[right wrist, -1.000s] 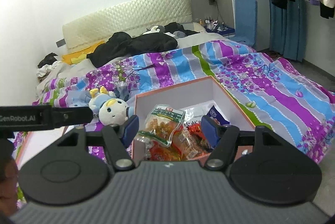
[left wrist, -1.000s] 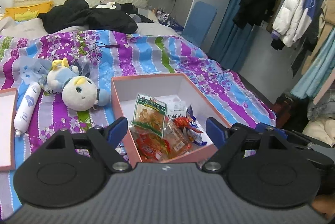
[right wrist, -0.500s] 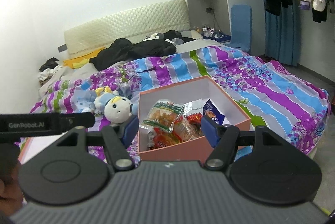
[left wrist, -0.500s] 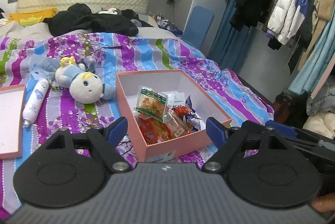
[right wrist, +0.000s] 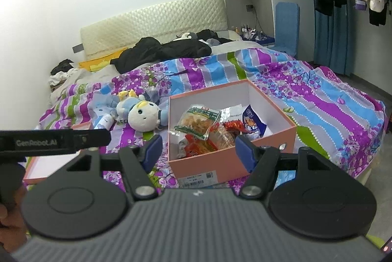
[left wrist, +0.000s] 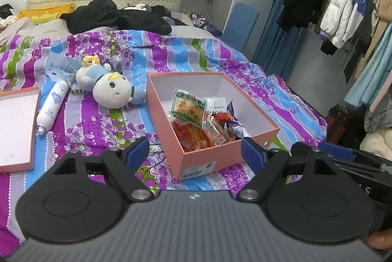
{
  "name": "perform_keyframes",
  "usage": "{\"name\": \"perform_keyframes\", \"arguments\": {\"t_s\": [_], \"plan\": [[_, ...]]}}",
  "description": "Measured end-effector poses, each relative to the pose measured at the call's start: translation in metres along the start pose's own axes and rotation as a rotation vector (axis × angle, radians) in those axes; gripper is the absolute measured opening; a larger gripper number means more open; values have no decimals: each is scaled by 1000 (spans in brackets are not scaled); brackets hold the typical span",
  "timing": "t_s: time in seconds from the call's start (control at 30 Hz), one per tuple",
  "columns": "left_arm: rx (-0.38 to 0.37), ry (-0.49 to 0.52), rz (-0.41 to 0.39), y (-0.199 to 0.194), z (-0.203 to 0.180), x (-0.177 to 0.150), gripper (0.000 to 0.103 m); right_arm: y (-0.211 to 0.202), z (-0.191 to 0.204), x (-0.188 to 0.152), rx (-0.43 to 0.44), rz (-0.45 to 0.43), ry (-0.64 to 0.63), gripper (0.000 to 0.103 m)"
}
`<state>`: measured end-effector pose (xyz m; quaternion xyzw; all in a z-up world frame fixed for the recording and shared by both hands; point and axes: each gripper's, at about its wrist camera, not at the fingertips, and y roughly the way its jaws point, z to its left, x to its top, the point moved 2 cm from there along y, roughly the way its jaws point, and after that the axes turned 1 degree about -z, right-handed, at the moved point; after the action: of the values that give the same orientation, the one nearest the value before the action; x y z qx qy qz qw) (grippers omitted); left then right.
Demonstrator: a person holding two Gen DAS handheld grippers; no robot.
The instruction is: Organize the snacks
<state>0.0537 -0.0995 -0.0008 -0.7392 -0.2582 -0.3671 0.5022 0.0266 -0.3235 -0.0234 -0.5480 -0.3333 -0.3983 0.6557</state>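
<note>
Your left gripper [left wrist: 194,154] has its fingers [left wrist: 137,154] spread wide, nothing in them; your right gripper [right wrist: 197,151] is the same, fingers [right wrist: 243,150] wide apart and empty. Both hang above the near corner of the box [left wrist: 203,156], not touching it.

The box is square pink card, white inside, lid off, sitting on the bed [left wrist: 103,124]. A white barcode sticker [left wrist: 197,170] is on its near wall; the print is too small to read.

The snacks [left wrist: 196,124] are crinkly plastic packets piled in the box's near half: green-topped clear pack [right wrist: 198,119] on top, red packs under it, blue-and-white pack [right wrist: 252,122] against the right wall. Pack text is unreadable.

The lid [left wrist: 16,127] lies flat on the left. A white tube [left wrist: 51,106] with a blue heart logo lies between the lid and the plush doll [left wrist: 110,90].

"GenRobot.AI" is printed on the black bar [right wrist: 54,142] in the right view.
</note>
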Motion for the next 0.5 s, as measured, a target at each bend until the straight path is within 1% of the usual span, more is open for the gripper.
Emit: {"name": "perform_keyframes", "arguments": {"t_s": [0.13, 0.43, 0.47, 0.5], "plan": [[15, 6, -1, 2, 3, -3, 85, 5, 1, -3, -3, 12, -10, 68], [23, 1, 2, 5, 5, -3, 90, 7, -3, -4, -18, 11, -11, 68], [20, 7, -3, 4, 5, -3, 92, 6, -3, -3, -16, 9, -11, 68], [18, 17, -10, 2, 3, -2, 97, 6, -3, -2, -14, 7, -13, 68]]}}
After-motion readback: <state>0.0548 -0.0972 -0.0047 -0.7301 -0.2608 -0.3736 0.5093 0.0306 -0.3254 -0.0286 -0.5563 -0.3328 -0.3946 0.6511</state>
